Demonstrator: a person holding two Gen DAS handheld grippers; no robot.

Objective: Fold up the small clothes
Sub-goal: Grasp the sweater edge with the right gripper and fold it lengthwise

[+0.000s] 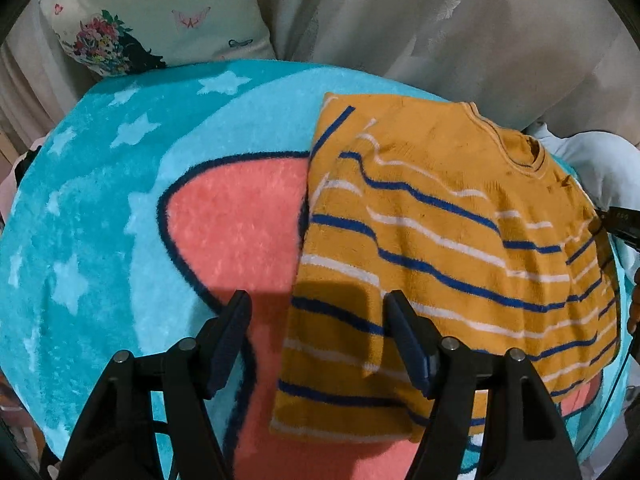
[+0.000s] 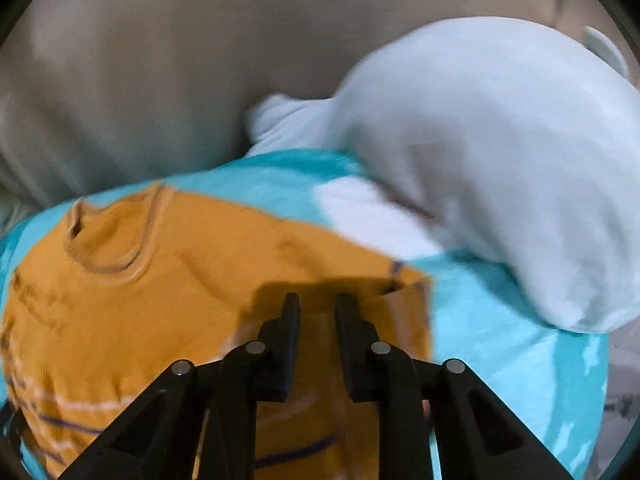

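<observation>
An orange knit sweater (image 1: 440, 248) with blue and white stripes lies flat on a round turquoise and pink rug (image 1: 120, 216). Its left sleeve is folded in, giving a straight left edge. My left gripper (image 1: 318, 304) is open and empty, hovering above the sweater's lower left edge. In the right wrist view the same sweater (image 2: 180, 300) shows its collar at upper left. My right gripper (image 2: 317, 304) hovers over the sweater's right shoulder with its jaws a small gap apart and nothing between them. Its tip (image 1: 622, 220) shows at the left wrist view's right edge.
A floral pillow (image 1: 160, 20) lies beyond the rug at the back left. A pale blue-white cloth bundle (image 2: 500, 152) rests on the rug's far right edge. Beige fabric (image 1: 440, 20) covers the background.
</observation>
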